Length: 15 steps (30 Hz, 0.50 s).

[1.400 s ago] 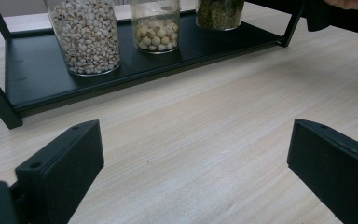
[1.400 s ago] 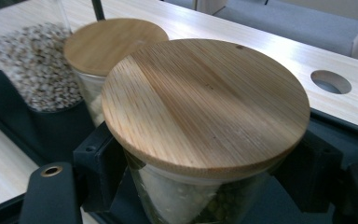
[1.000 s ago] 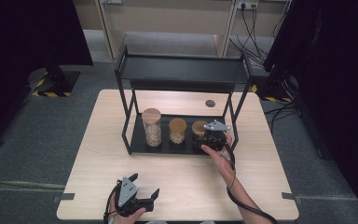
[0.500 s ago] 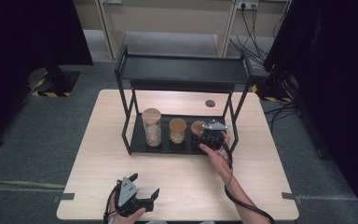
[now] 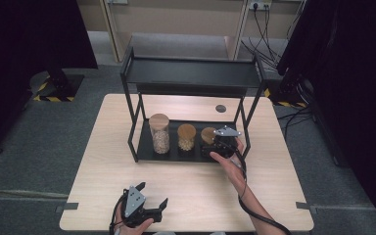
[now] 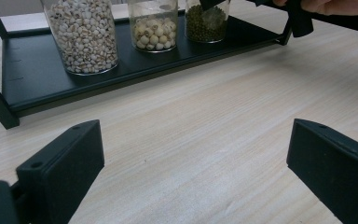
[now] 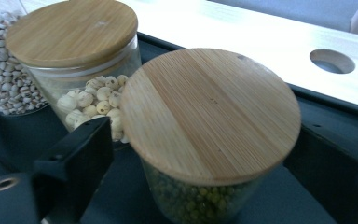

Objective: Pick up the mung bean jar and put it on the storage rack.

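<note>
While the left tool [image 5: 152, 195] rests at the near edge of the desk [image 6: 191, 121], released, with its jaws spread wide and nothing between them, it poses little risk. A sudden sweep forward could still knock the front rim of the rack's lower shelf [image 6: 51, 79].

The real hazards sit farther in, at the right tool [image 5: 211, 146]. Its jaws have just been opening and now stand released on either side of the green-bean jar [image 7: 200, 196], with a gap showing between the left jaw and the glass. The jar stands upright at the right end of the lower shelf, its wooden lid [image 7: 209, 112] seated flat.

If the tool pulls back at an angle, a jaw could catch the glass and drag the jar toward the shelf's front edge, or tip it. If it closes again too high, the pads would likely land on the lid's overhang rather than the wall, so the lid could lift off or the jar slip out.

Just beyond, the lotus-seed jar [image 7: 88, 102] stands near, and a wide left jaw could nudge it toward the tall jar [image 5: 159, 134].

Farthest off, the rack's upper shelf [image 5: 191, 73] overhangs, so a steep lift could strike it from beneath.
</note>
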### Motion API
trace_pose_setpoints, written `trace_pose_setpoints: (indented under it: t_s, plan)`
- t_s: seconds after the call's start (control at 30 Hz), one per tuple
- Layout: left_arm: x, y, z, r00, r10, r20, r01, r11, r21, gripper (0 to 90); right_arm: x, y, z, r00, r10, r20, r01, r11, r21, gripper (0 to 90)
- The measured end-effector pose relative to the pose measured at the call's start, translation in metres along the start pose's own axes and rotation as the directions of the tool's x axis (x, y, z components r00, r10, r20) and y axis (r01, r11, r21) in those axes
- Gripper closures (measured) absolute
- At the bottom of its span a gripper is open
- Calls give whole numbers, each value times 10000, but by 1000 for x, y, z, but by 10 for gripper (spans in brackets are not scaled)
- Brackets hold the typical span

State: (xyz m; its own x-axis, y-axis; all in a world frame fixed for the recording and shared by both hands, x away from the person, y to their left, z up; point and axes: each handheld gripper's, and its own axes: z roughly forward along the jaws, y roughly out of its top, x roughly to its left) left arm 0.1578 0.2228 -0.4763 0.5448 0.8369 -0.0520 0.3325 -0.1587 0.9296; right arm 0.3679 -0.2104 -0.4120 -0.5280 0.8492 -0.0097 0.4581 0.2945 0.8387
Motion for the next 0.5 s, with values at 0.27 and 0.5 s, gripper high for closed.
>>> trace_pose_setpoints:
  t_s: [0.27, 0.5]
  plan:
    - [0, 0, 0, 10000, 0, -7, 0, 10000, 32, 34, 0, -3, -16, 9997, -111, -221, 105, 9997, -242, 41]
    - [0, 0, 0, 10000, -5, -30, 5, 10000, 21, 34, 4, -6, -31, 9984, -328, -463, 304, 9982, -512, 37]
